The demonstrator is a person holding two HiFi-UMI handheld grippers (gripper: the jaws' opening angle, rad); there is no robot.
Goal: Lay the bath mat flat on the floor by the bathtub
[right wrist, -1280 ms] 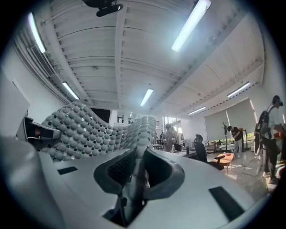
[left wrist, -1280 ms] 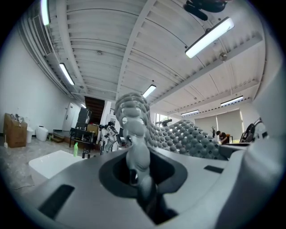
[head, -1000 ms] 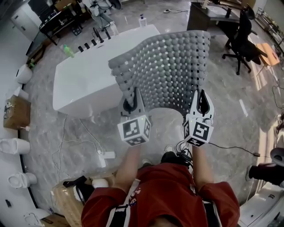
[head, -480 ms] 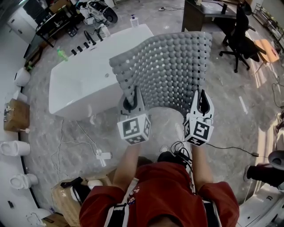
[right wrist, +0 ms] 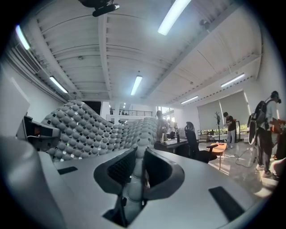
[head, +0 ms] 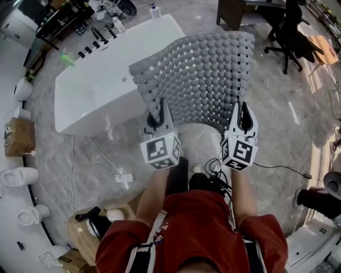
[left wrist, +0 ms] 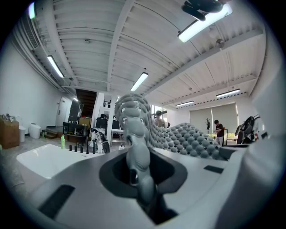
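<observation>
A grey bath mat point(head: 200, 80) made of knobby round beads hangs in the air, spread between both grippers. My left gripper point(head: 155, 119) is shut on its near left edge, and my right gripper point(head: 241, 121) is shut on its near right edge. In the left gripper view the mat's edge point(left wrist: 134, 134) rises from between the jaws of the left gripper point(left wrist: 136, 179). The right gripper view shows the mat point(right wrist: 89, 127) pinched in the right gripper point(right wrist: 136, 172) and fanning out to the left. A white bathtub point(head: 98, 88) stands on the floor behind the mat, to the left.
Marble-look floor point(head: 96, 160) lies below with a white power strip point(head: 123, 177) and cables. A black office chair point(head: 293, 32) and a dark desk point(head: 240, 10) stand at the back right. Toilets point(head: 16, 176) and a cardboard box point(head: 18, 136) line the left wall. Small bottles point(head: 101, 40) sit behind the tub.
The view has shifted so the bathtub sits further left and more of it shows. Both grippers keep their hold on the mat, now slightly lower in view.
</observation>
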